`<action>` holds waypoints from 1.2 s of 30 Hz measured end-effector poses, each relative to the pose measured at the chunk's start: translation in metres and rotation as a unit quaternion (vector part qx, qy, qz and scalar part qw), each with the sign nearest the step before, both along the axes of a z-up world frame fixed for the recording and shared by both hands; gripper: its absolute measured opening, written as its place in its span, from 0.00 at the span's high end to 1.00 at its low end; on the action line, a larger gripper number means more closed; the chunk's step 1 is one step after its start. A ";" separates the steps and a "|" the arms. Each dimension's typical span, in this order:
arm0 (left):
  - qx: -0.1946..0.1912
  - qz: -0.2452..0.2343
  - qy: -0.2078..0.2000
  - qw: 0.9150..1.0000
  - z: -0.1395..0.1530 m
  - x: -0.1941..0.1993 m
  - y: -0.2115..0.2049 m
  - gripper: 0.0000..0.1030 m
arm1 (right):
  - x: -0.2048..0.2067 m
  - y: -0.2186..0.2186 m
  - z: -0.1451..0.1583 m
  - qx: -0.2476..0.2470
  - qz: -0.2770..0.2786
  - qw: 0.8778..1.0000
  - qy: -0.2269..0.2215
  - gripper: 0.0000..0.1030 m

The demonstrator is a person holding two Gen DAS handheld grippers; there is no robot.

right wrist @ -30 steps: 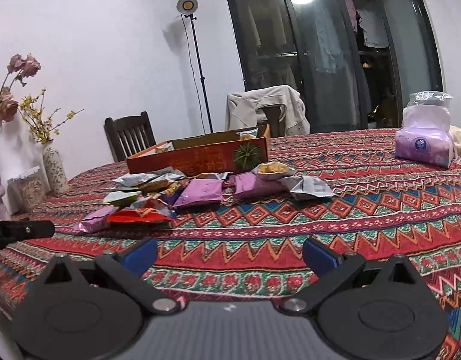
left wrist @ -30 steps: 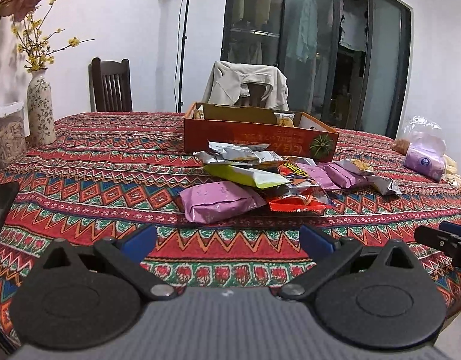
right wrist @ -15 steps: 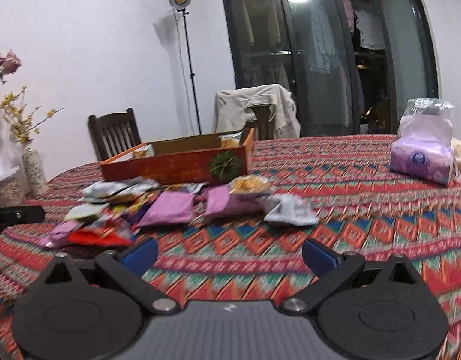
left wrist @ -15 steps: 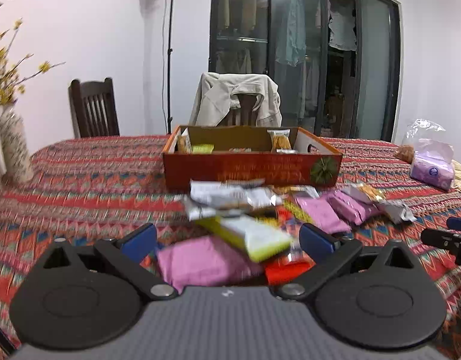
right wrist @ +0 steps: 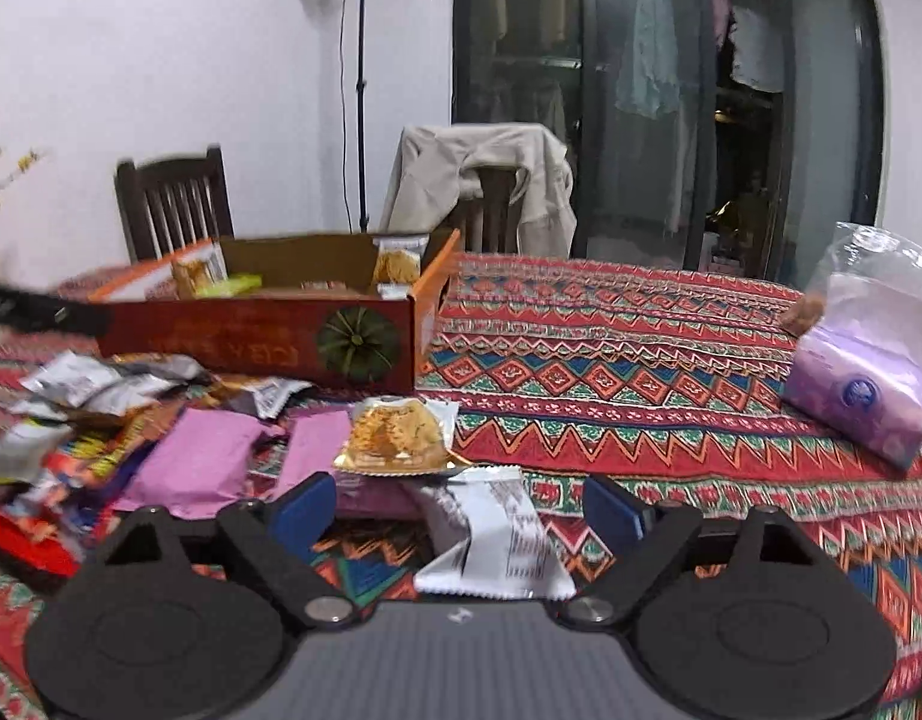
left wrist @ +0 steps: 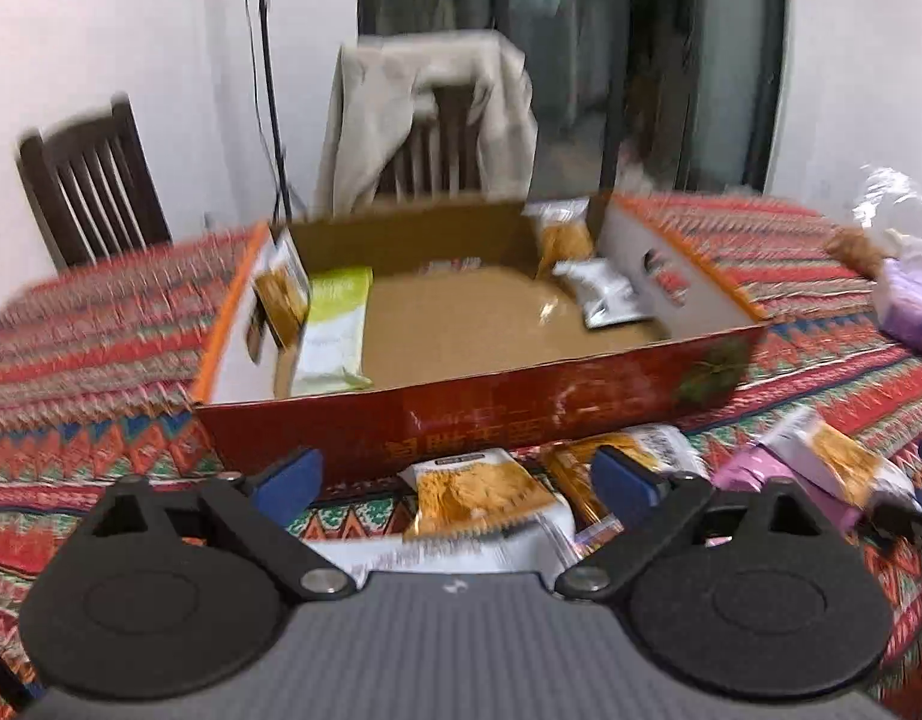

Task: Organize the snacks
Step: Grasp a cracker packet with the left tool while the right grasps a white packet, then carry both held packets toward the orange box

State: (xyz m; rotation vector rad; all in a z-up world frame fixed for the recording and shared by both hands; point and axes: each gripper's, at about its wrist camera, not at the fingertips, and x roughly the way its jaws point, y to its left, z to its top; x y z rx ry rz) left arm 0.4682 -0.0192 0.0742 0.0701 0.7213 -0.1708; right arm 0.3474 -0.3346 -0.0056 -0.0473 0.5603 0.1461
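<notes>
Left gripper (left wrist: 455,477) spread wide, empty, orange-print snack packet (left wrist: 478,495) between fingers for pickup; cardboard box (left wrist: 478,414) just beyond

Right gripper (right wrist: 461,507) spread, empty, white wrapper (right wrist: 496,540) between fingers

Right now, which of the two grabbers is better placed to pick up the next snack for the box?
Probably the left gripper. Its open fingers frame an orange-and-white packet lying just before the red box. The right gripper, also open, frames a white packet farther from the box.
</notes>
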 end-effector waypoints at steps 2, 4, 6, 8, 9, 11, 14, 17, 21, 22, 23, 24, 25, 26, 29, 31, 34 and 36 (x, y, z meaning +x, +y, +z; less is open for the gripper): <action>-0.018 0.000 0.035 0.999 -0.008 0.022 0.000 0.12 | 0.010 0.000 -0.004 -0.002 0.004 1.000 0.014 0.29; -0.026 0.009 0.068 0.997 -0.017 0.039 0.000 0.19 | 0.017 -0.002 -0.009 0.003 0.004 1.000 0.029 0.33; -0.038 0.010 0.091 0.995 -0.025 0.049 0.001 0.21 | 0.020 -0.005 -0.013 0.009 0.004 0.999 0.038 0.35; -0.046 0.013 0.106 0.993 -0.033 0.054 -0.001 0.25 | 0.023 -0.011 -0.016 0.022 0.003 0.999 0.046 0.35; -0.044 0.015 0.110 0.993 -0.036 0.055 -0.002 0.27 | 0.025 -0.015 -0.017 0.028 0.001 0.998 0.050 0.35; -0.027 0.022 0.101 0.994 -0.038 0.053 -0.004 0.44 | 0.028 -0.020 -0.019 0.027 -0.007 0.998 0.059 0.36; -0.038 0.011 0.094 0.995 -0.034 0.046 0.000 0.52 | 0.028 -0.030 -0.021 0.036 -0.010 0.997 0.064 0.52; -0.028 0.009 0.075 0.997 -0.024 0.031 -0.002 0.52 | 0.022 -0.033 -0.016 0.030 -0.014 0.998 0.055 0.60; -0.041 -0.006 0.012 0.999 0.008 -0.014 -0.002 0.52 | 0.002 -0.033 -0.001 0.015 -0.016 0.999 0.026 0.61; -0.046 -0.007 -0.005 0.999 0.017 -0.029 0.000 0.52 | -0.005 -0.033 0.004 0.014 -0.015 1.000 0.018 0.61; -0.057 -0.006 -0.025 0.998 0.027 -0.046 0.005 0.52 | -0.012 -0.033 0.009 0.014 -0.013 1.000 0.011 0.61; -0.066 -0.006 -0.038 0.997 0.033 -0.060 0.007 0.52 | -0.019 -0.032 0.013 0.015 -0.011 1.000 0.003 0.61; -0.075 -0.005 -0.048 0.996 0.039 -0.074 0.010 0.52 | -0.026 -0.032 0.018 0.016 -0.008 1.000 -0.003 0.61; -0.086 -0.002 -0.058 0.995 0.044 -0.091 0.015 0.52 | -0.034 -0.031 0.023 0.018 -0.004 1.000 -0.009 0.61; -0.106 0.005 -0.076 0.991 0.049 -0.130 0.026 0.52 | -0.059 -0.027 0.035 0.032 0.010 0.999 -0.024 0.61; -0.111 0.022 -0.088 0.990 0.050 -0.152 0.032 0.52 | -0.076 -0.022 0.042 0.046 0.022 0.998 -0.033 0.61; -0.125 0.042 -0.093 0.987 0.047 -0.182 0.043 0.52 | -0.097 -0.011 0.049 0.064 0.045 0.996 -0.040 0.61; -0.142 0.052 -0.087 0.985 0.043 -0.195 0.050 0.52 | -0.107 -0.002 0.052 0.069 0.060 0.995 -0.044 0.61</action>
